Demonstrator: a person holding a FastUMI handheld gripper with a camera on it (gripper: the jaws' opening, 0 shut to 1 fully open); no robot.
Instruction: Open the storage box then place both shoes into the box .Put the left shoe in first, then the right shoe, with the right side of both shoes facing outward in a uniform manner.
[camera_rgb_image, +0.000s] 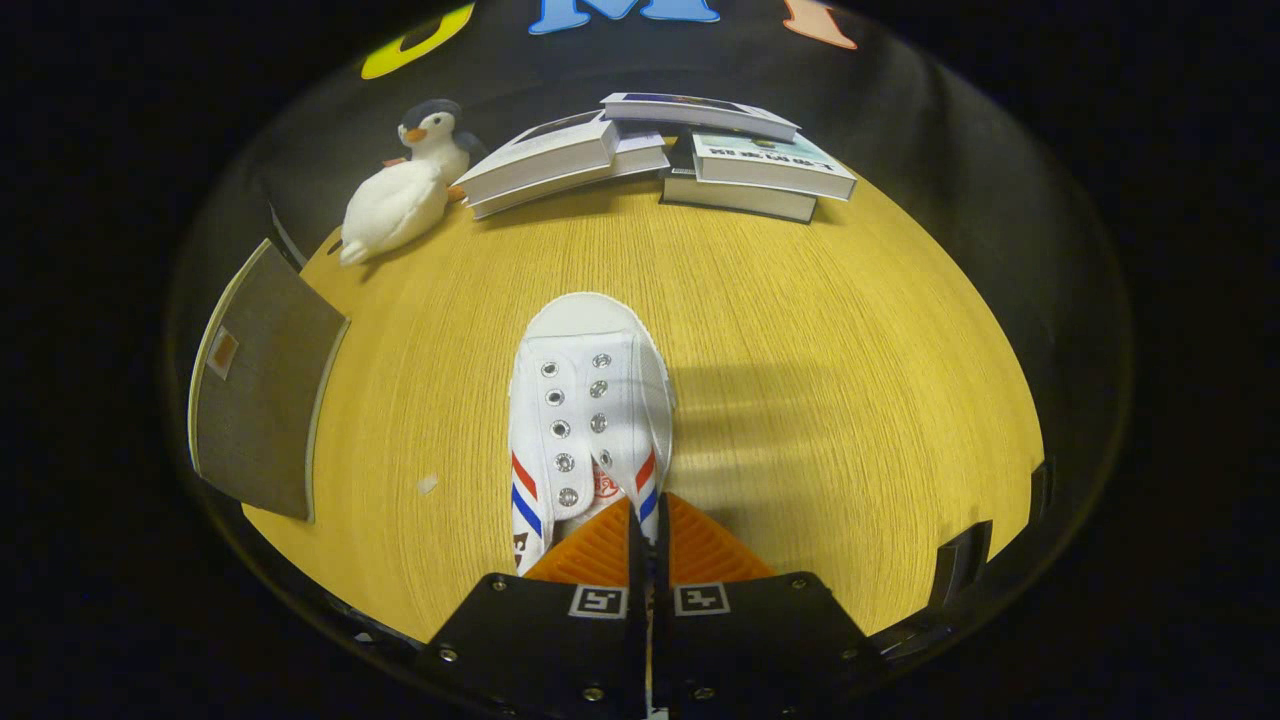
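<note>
Clenched on the white sneaker's (585, 420) side wall, our gripper (647, 520) is holding it over the yellow wood-grain table (850, 380); books (650, 150) and a plush penguin (405, 185) are sitting beyond.

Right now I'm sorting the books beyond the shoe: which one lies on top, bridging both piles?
The thin white-edged book farthest from the gripper: it spans both stacks, while the others lie beneath.
</note>
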